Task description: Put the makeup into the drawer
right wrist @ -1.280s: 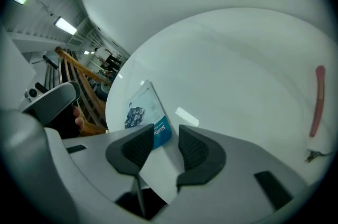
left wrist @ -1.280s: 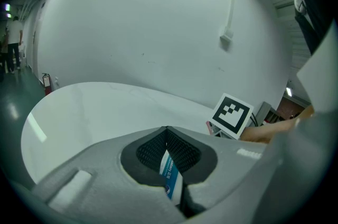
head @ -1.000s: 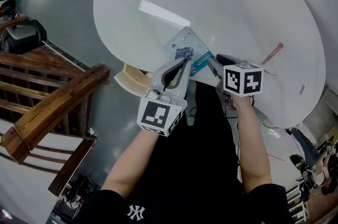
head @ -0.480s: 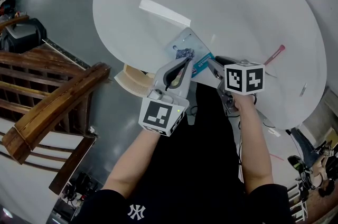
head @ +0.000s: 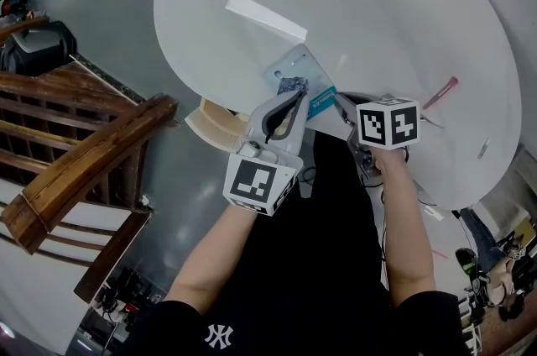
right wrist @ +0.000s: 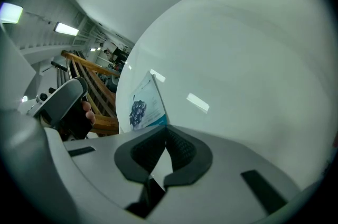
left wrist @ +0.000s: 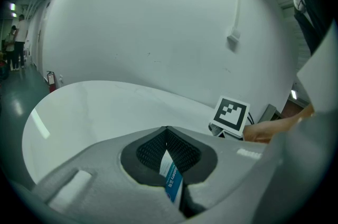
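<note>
open wooden drawer (head: 211, 124) under the desk (head: 377, 10) rim at left. left gripper (head: 295, 94) next, fingers (left wrist: 150, 150) clamped on the makeup packet (head: 295, 77) at the desk's near edge. right gripper (head: 338, 101) has just been closing, and its fingers (right wrist: 182, 151) now pinch the packet's other side.

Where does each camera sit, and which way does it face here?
Head view: on the person's head, looking steeply down at the table; both arms, left gripper and right gripper show.
Left gripper view: on the left gripper, looking along its fingers, shut on the packet, across the table; right hand shows.
Right gripper view: on the right gripper, looking along fingers just closed on the packet; left hand shows at its left.
Shared: all three show the packet and table.
</note>
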`<state>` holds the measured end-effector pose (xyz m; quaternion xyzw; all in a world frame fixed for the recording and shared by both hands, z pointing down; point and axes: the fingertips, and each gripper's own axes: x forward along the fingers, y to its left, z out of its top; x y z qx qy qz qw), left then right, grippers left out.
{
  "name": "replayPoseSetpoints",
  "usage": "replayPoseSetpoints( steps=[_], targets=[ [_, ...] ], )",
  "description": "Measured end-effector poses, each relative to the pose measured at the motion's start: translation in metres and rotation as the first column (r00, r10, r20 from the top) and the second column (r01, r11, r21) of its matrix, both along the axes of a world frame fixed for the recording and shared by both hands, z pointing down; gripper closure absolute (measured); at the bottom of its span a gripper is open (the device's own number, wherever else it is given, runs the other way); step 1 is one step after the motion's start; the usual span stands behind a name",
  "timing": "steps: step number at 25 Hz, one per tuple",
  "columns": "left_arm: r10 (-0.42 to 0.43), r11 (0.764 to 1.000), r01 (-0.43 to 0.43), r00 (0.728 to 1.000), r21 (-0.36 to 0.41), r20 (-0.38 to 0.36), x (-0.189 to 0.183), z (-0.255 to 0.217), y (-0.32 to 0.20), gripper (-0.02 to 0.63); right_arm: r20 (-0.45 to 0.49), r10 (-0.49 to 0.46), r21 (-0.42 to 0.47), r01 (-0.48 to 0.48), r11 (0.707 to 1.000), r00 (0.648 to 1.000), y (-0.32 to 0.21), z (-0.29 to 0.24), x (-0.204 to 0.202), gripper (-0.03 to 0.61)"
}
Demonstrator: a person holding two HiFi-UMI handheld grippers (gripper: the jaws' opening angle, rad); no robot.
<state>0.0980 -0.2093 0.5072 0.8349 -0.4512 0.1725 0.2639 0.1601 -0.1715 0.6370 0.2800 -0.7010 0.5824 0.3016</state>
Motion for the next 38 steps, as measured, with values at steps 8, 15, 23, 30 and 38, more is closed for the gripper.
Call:
replayPoseSetpoints(
  steps=[8, 15, 23, 30, 38],
  targets=[
    [-0.027, 0.999, 0.027, 1.000, 0.017, 0.002, -0.011, -0.003, 0.007, 0.603, 0.191, 0.073, 0.005, -0.076, 0.997, 0.979, -0.004, -0.022, -0.010, 0.565],
    [-0.046, 0.998, 0.046, 0.999, 0.043, -0.006, -0.025, -0.014, 0.017, 0.603, 0.318, 0.114, 0.049, -0.136, 0.989, 0.941, -0.013, -0.060, -0.023, 0.565],
    [-0.062, 0.994, 0.065, 0.997, 0.086, -0.035, -0.047, -0.037, 0.034, 0.603, 0.399, 0.099, 0.113, -0.156, 0.981, 0.912, -0.003, -0.108, -0.051, 0.565],
    [-0.082, 0.987, 0.090, 0.995, 0.136, -0.057, -0.065, -0.060, 0.053, 0.603, 0.442, 0.061, 0.199, -0.164, 0.966, 0.895, 0.007, -0.154, -0.072, 0.565],
    [-0.110, 0.978, 0.119, 0.992, 0.174, -0.061, -0.099, -0.073, 0.083, 0.603, 0.484, 0.017, 0.245, -0.154, 0.957, 0.875, 0.036, -0.183, -0.106, 0.565]
  ],
)
